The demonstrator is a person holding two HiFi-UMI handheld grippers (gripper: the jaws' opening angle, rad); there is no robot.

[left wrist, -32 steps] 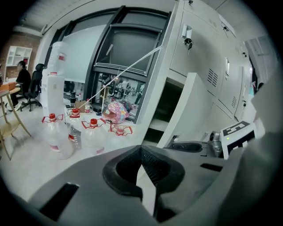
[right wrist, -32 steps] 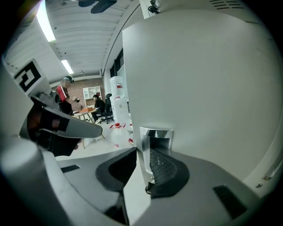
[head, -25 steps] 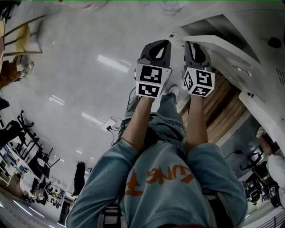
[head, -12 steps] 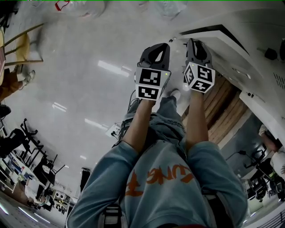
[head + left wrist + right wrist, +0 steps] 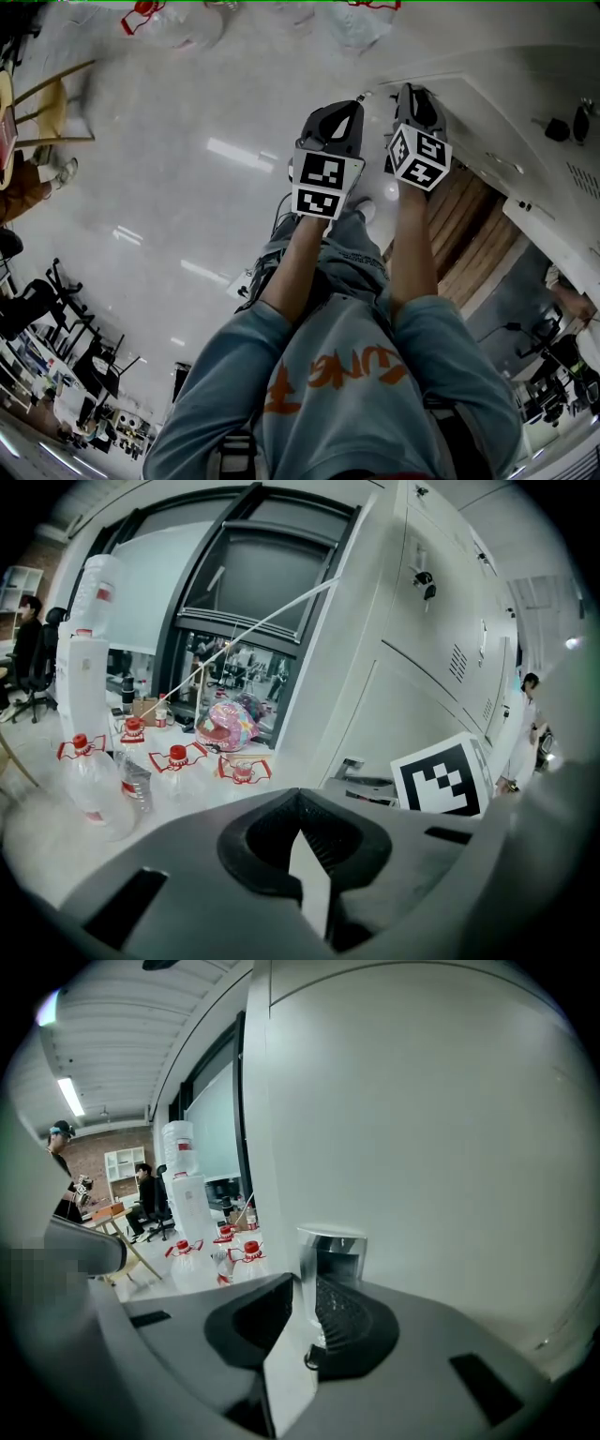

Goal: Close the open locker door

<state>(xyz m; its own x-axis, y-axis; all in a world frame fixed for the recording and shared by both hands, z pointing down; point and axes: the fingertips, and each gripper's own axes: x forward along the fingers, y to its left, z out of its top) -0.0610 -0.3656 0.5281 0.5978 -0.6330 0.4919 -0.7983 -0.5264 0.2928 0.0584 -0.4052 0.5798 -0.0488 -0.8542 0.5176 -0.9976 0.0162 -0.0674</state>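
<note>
The white locker door (image 5: 487, 108) lies nearly flush with the locker bank at the head view's right. In the right gripper view the door (image 5: 422, 1119) fills the right side and its metal handle (image 5: 330, 1246) sticks out. My right gripper (image 5: 305, 1290) has that handle between its jaws, which are closing, and the ribbed pad touches the metal. In the head view this right gripper (image 5: 410, 92) sits at the door's near edge. My left gripper (image 5: 351, 106) hovers just left of it over the floor. The left gripper (image 5: 298, 806) is shut on nothing.
Several red-capped water bottles (image 5: 94, 780) and a pink helmet (image 5: 223, 726) lie on the floor ahead. A water dispenser (image 5: 86, 658) stands at the left. Wooden boards (image 5: 469, 225) lie by the lockers (image 5: 427, 667). A chair (image 5: 37, 89) stands far left.
The door has swung in towards the lockers and the dark opening behind it has closed up. Both grippers have moved forward with it, the right one staying at the door's edge.
</note>
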